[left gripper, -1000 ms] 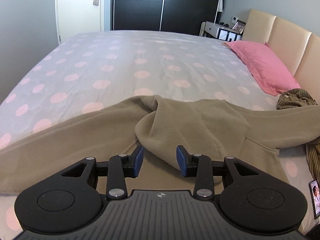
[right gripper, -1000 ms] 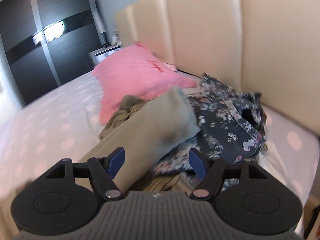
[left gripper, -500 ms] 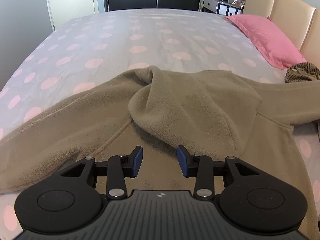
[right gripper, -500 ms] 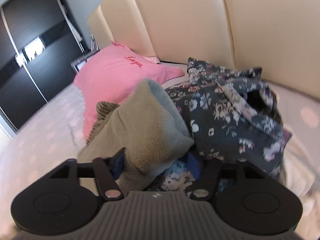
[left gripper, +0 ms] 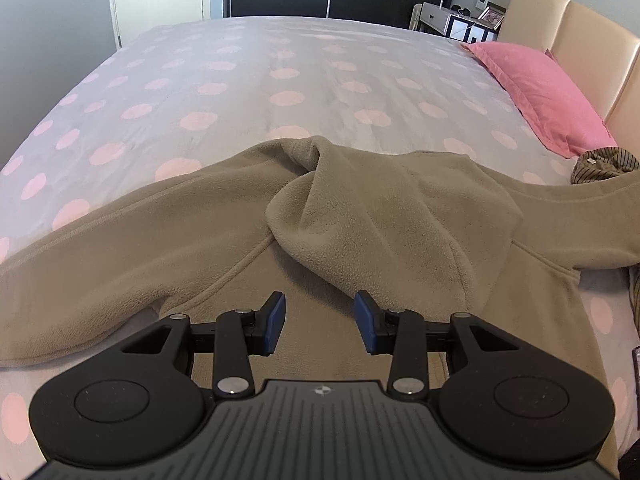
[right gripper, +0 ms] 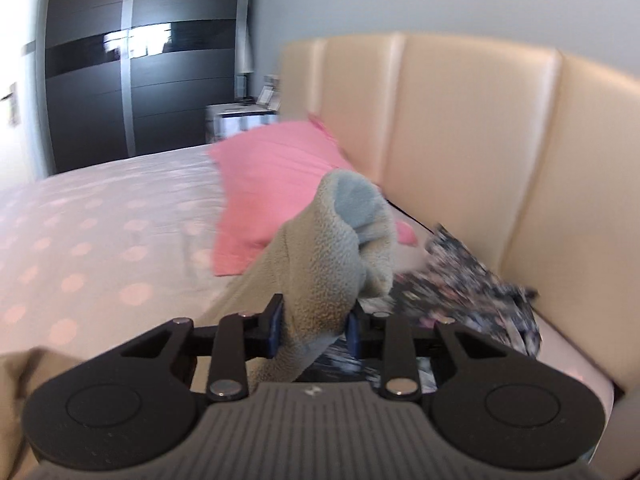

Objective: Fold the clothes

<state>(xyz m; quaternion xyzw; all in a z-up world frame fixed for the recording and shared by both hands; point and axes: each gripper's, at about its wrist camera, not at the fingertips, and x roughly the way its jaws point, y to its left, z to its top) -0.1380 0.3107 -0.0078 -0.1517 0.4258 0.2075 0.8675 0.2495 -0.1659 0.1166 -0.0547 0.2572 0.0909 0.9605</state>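
A beige fleece hoodie (left gripper: 380, 216) lies spread on the polka-dot bed, its hood bunched in the middle and one sleeve stretched out to the left. My left gripper (left gripper: 320, 322) hovers just over the hoodie's body with its blue pads apart and nothing between them. In the right wrist view my right gripper (right gripper: 314, 326) is closing on the end of the hoodie's other sleeve (right gripper: 340, 248). Its pads press the cuff from both sides, and the sleeve is lifted off the bed.
A pink pillow (left gripper: 536, 92) rests against the cream headboard (right gripper: 460, 152). A dark floral garment (right gripper: 472, 292) lies crumpled below the headboard, and a striped one (left gripper: 604, 164) beside the pillow. A dark wardrobe and a nightstand stand beyond the bed.
My right gripper closed on the beige sleeve's cuff and lifted it, swinging the view toward the headboard. The left gripper tilted down a little over the hoodie, jaws unchanged.
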